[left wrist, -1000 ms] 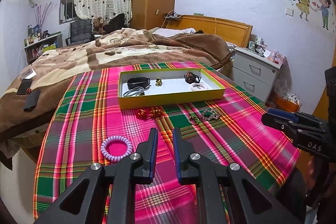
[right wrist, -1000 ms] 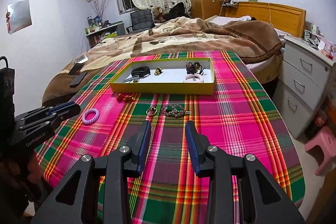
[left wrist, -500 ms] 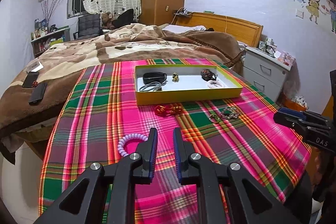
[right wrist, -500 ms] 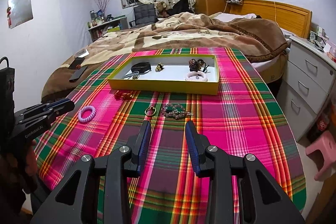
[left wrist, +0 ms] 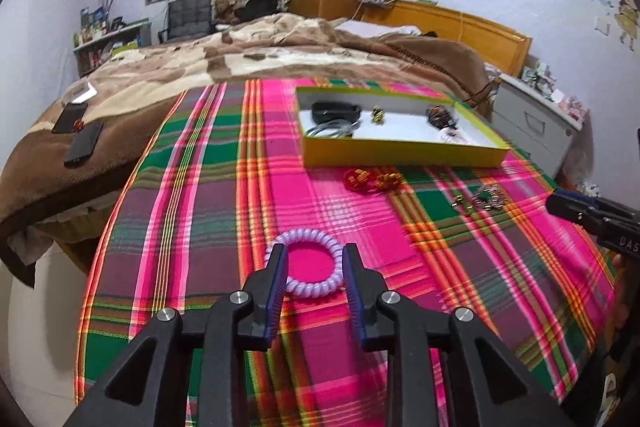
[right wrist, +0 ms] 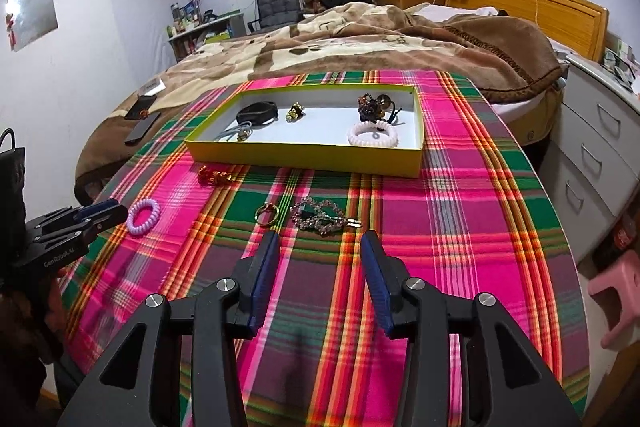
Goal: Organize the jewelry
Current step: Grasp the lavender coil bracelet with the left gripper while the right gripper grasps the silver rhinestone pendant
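A lilac coil hair tie (left wrist: 308, 263) lies on the plaid cloth. My left gripper (left wrist: 314, 259) is open, its fingertips either side of the tie, which also shows in the right wrist view (right wrist: 144, 215). My right gripper (right wrist: 318, 247) is open, just short of a beaded hair clip (right wrist: 320, 215) and a gold ring (right wrist: 267, 214). A red-gold ornament (right wrist: 214, 177) lies before the yellow box (right wrist: 304, 155). The box holds a black band, a grey tie, a gold piece, a dark beaded piece and a white coil tie (right wrist: 372, 135).
The round table's plaid cloth (right wrist: 460, 227) drops off at the front and sides. A bed with a brown blanket (right wrist: 360, 39) stands behind it, with phones (left wrist: 82, 143) on it. White drawers (right wrist: 600, 147) and a pink stool (right wrist: 618, 291) are at the right.
My left gripper has opened wider and moved left and forward until its fingers flank the lilac tie. My right gripper has opened wider and come closer to the hair clip and ring.
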A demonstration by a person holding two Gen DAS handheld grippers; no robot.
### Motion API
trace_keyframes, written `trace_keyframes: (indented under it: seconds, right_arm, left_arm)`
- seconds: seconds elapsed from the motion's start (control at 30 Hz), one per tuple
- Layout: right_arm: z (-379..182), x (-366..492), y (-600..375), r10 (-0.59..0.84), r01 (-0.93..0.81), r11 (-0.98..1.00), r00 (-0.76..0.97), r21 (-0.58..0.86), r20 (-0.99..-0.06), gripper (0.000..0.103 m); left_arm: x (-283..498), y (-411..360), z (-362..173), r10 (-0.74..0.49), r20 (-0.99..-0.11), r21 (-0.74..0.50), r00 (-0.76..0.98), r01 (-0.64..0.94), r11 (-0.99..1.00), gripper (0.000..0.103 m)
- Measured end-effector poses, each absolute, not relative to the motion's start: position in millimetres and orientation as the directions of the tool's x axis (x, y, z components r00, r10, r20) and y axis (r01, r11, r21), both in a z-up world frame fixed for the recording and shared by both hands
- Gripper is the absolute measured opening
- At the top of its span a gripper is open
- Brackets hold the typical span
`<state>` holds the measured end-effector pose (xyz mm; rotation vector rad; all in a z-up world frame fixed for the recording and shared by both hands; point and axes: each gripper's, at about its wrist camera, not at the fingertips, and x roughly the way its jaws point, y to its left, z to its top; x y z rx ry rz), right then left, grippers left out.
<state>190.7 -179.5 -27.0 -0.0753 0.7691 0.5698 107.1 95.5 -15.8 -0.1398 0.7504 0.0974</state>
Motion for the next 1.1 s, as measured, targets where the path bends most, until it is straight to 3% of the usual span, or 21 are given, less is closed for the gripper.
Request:
trace_keyframes:
  seconds: [0.3,0.57,1.1]
  right_arm:
    - [-38.3,225.3,-161.4,0.44,-0.573,0.816,0.529,0.076,-0.726,0.043]
    - [-55.1,247.4,-147.8,0.427,-0.647,0.762,0.472,0.026,-0.771,0.043]
    - [-61.0,235.9,-140.0,0.48,-0.729,0.681,0.374,0.068,-0.794,0.041]
  left_arm:
    - [124.9,113.9,-33.6,0.023,-0.764,-0.146,0.644,-0.207,0.967,0.027]
    - [136.0,113.4,-35.9,0.011,-0.774,-0.154,0.634,-0.205,0.966,0.027]
    - [140.1,114.6,-35.8,-0.004,-0.77,-0.17,0.638,-0.199,0.965,0.027]
